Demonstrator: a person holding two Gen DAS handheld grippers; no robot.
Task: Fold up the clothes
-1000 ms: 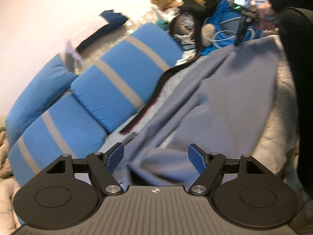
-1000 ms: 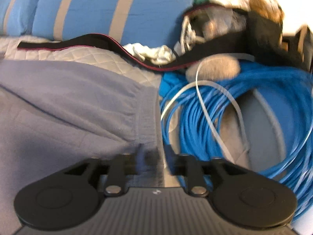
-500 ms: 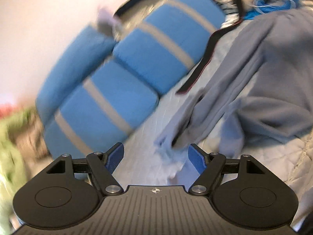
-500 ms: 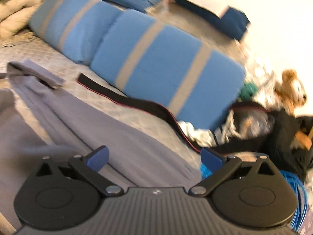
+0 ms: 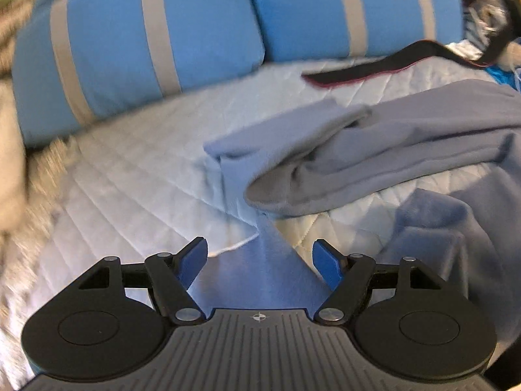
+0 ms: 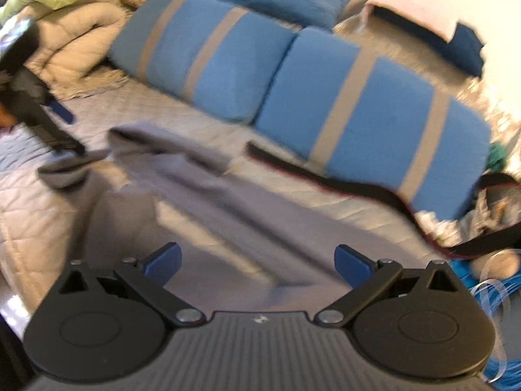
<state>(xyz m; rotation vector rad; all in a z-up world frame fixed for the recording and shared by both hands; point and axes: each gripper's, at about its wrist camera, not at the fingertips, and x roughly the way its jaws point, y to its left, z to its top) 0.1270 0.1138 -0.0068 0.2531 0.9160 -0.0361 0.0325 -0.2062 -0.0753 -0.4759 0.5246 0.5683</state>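
A grey-blue fleece garment (image 5: pixel 374 150) lies rumpled on the quilted bedspread (image 5: pixel 146 179), with a sleeve end reaching left. My left gripper (image 5: pixel 260 257) is open just above it. A strip of the cloth runs between its blue pads (image 5: pixel 195 257), which do not press on it. In the right wrist view the same garment (image 6: pixel 211 195) stretches across the bed. My right gripper (image 6: pixel 257 260) hovers over its near part, jaws wide open and holding nothing. The left gripper (image 6: pixel 66 130) shows at the far left by the sleeve end.
Two blue pillows with grey stripes (image 6: pixel 358 114) line the back of the bed. A black strap (image 6: pixel 325 179) lies in front of them. A coil of blue cable (image 6: pixel 488 293) sits at the right and beige blankets (image 6: pixel 81 32) are piled at the back left.
My right gripper has let go of the garment's edge, opened wide and swung away from the cable coil. My left gripper has moved along the garment to its sleeve end.
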